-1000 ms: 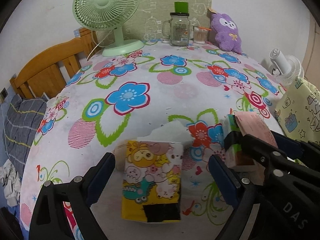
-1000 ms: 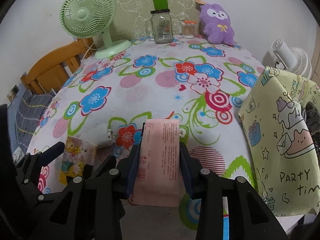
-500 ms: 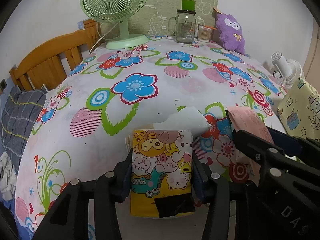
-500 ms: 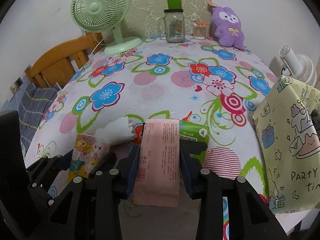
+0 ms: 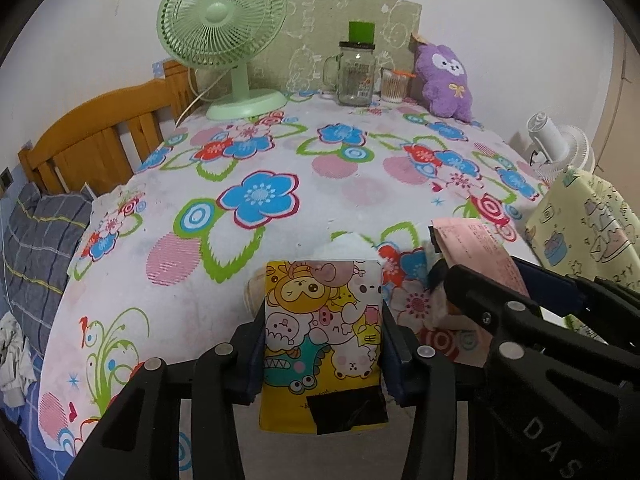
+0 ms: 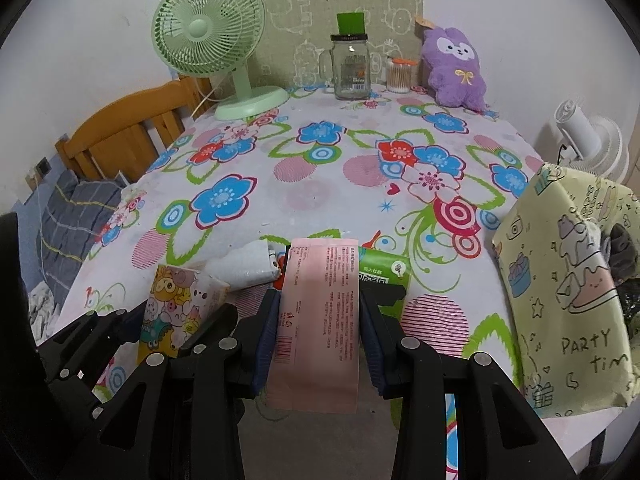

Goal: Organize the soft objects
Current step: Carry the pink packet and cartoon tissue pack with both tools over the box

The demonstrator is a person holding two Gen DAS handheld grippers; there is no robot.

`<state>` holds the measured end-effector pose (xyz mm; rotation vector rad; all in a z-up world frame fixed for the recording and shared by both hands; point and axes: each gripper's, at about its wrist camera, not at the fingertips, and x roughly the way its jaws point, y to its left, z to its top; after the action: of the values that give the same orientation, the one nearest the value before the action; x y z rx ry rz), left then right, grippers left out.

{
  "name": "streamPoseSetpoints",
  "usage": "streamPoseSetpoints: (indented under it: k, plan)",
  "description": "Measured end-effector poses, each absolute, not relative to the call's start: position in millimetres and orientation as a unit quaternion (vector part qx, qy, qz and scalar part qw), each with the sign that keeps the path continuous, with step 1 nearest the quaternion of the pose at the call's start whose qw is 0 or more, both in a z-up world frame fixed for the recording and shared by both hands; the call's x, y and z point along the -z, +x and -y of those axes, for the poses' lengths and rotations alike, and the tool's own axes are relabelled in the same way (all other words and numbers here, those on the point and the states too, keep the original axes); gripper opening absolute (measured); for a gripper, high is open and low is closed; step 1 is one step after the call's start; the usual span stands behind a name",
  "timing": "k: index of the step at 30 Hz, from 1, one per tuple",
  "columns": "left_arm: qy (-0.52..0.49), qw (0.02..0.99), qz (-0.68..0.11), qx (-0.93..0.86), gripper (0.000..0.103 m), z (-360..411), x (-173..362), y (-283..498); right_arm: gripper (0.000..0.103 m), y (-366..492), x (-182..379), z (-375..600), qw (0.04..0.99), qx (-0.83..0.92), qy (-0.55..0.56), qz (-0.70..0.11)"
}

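The left gripper [image 5: 323, 344] has its jaws clamped on the sides of a yellow cartoon-print tissue pack [image 5: 322, 336], which carries a strip of black tape [image 5: 346, 412] at its near end. The pack is at the near edge of the floral tablecloth [image 5: 280, 168]; whether it touches the cloth cannot be told. A white tissue pack [image 5: 348, 246] lies on the cloth just beyond it.

The right gripper [image 6: 319, 320] has its jaws clamped on a pink tissue pack [image 6: 318, 320], just right of the left gripper's pack. A green tissue pack [image 6: 386, 280] lies on the cloth directly behind and to the right of the pink pack, partly hidden by it. The white tissue pack appears just to the left of the pink one, between the two held packs.

At the far edge of the table, from left to right, stand a green desk fan [image 6: 216, 40], a glass mug jar [image 6: 350, 66] with a green block on its lid, a small jar of cotton swabs [image 6: 399, 76] and a purple plush toy [image 6: 454, 68]. A pale yellow patterned bag [image 6: 568, 280] stands at the right side of the table, near the grippers. A wooden headboard [image 5: 100, 136] lies to the left of the table.
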<state>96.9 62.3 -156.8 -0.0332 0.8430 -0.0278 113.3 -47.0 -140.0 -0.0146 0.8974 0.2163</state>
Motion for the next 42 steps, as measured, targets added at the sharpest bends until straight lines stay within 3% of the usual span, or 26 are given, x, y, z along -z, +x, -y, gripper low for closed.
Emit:
streamPoseSetpoints:
  k: [42]
  plan:
    - [0.015, 0.950, -0.306, 0.053, 0.048, 12, 50, 62, 0.042, 75, 38, 112, 0.942, -0.076, 0.004, -0.326]
